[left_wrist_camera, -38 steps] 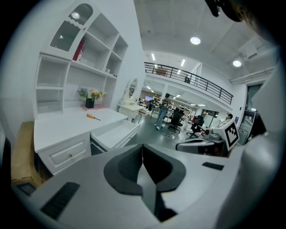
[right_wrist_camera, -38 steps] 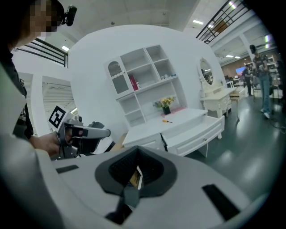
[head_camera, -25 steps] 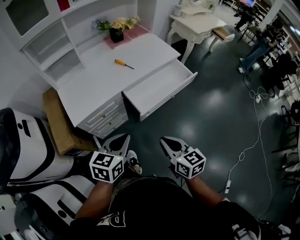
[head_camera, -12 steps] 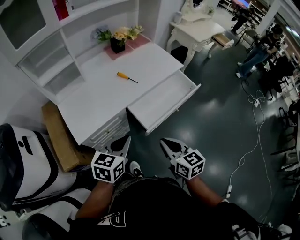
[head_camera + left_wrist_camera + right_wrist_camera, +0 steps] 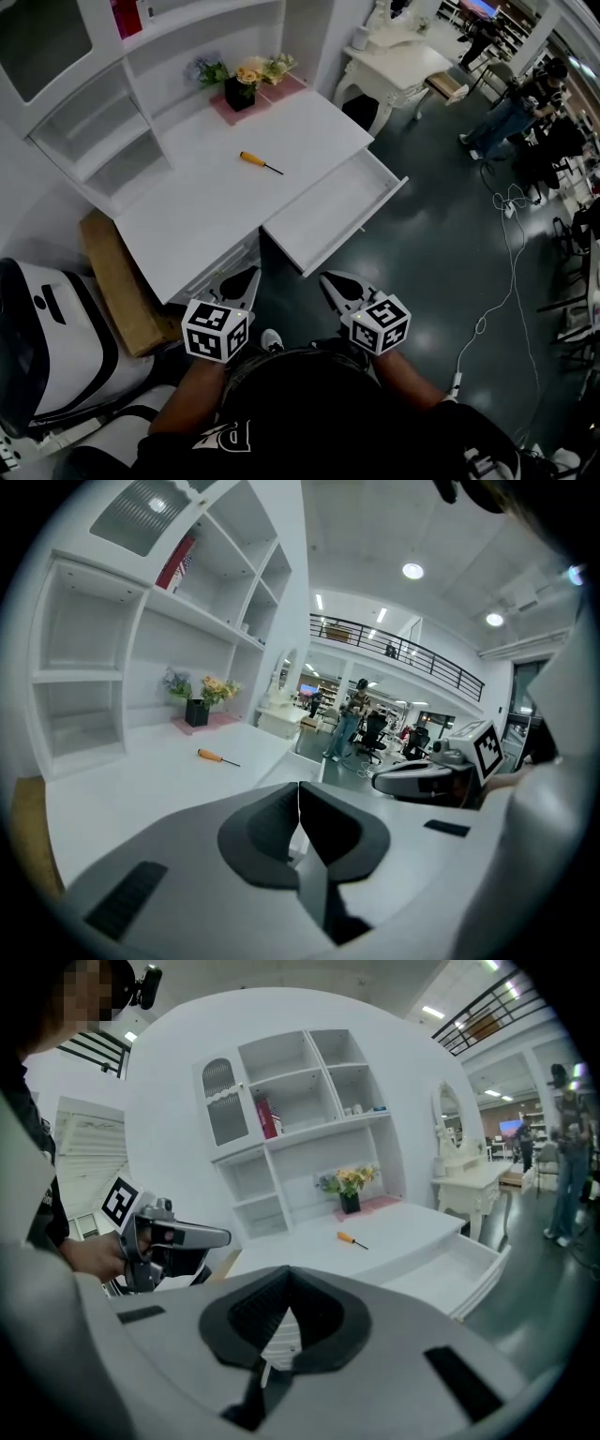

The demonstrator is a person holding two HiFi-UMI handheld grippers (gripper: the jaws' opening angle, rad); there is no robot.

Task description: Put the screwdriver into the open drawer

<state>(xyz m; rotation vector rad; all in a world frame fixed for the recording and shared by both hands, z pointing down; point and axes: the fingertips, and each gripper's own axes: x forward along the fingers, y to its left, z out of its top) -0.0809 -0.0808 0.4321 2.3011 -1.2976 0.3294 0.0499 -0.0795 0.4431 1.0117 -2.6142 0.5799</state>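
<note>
Head view: left tool [image 5: 253,272], right tool [image 5: 325,277] closed, empty; screwdriver [image 5: 254,161] tip barely visible

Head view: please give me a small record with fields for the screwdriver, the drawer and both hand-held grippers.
screwdriver: orange-handled screwdriver, lying flat on the white desk top, untouched
drawer: white drawer, pulled open, nothing visible inside
left hand-held gripper: jaws together, empty, far from the screwdriver
right hand-held gripper: jaws together, empty, near the drawer's front corner
task state: screwdriver not yet in the drawer
</note>
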